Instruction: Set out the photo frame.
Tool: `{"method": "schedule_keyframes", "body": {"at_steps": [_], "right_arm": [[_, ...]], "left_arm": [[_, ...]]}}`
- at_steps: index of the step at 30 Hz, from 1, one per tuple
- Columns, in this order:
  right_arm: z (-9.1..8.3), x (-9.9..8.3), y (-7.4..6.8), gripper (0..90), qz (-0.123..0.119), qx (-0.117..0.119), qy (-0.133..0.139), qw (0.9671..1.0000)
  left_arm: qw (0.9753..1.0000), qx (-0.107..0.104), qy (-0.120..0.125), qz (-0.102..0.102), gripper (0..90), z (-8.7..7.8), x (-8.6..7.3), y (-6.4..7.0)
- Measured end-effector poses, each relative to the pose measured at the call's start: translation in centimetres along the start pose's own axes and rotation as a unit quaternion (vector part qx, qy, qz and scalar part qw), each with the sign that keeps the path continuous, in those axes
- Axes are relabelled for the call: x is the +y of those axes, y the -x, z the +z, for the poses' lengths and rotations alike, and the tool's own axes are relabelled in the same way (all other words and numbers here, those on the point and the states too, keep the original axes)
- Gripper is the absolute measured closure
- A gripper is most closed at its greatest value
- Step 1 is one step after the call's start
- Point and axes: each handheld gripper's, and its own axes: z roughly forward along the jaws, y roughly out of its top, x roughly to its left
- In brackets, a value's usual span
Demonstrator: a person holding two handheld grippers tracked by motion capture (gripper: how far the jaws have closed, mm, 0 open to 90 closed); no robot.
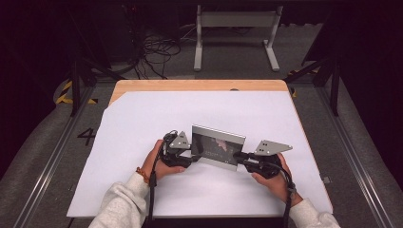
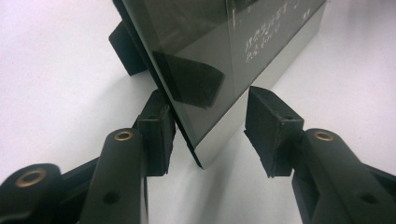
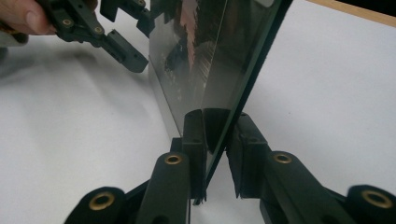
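While the framed picture (image 1: 217, 151) stood tilted near the table's (image 1: 142, 118) front edge, the right gripper (image 3: 216, 140) clamped its end. The left gripper (image 2: 210, 123) straddled the opposite end, jaws apart, one pad touching; it needed to close squarely before lifting.

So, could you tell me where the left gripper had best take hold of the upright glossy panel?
By the panel's thin near end edge, coming in end-on. It stands upright on the white sheet, so the left gripper's open jaws can straddle it, as the right gripper does at the other end.
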Motion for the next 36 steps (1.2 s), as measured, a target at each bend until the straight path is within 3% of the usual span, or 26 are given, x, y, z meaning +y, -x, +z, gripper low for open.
{"method": "schedule_keyframes", "body": {"at_steps": [7,11,16,24,36], "right_arm": [[0.0,0.0,0.0,77.1,-0.001,-0.004,0.000,1.0000],[-0.3,-0.1,0.0,78.6,-0.006,-0.008,-0.008,0.9999],[-0.6,-0.1,0.0,80.5,-0.008,-0.013,-0.010,0.9998],[-0.4,-0.2,-0.1,80.2,-0.012,-0.016,-0.009,0.9998],[0.5,0.1,0.0,78.1,-0.008,-0.032,-0.009,0.9994]], "left_arm": [[1.0000,0.006,-0.001,0.004,54.3,-0.1,0.0,0.2],[0.9997,0.017,0.019,-0.001,53.0,0.0,0.3,0.3],[0.9994,0.021,0.025,-0.006,58.8,-0.1,0.2,0.2],[0.9995,0.025,0.018,-0.004,62.6,-0.4,0.1,0.4],[0.9987,0.051,0.008,-0.005,65.3,-1.0,-0.3,1.0]]}}
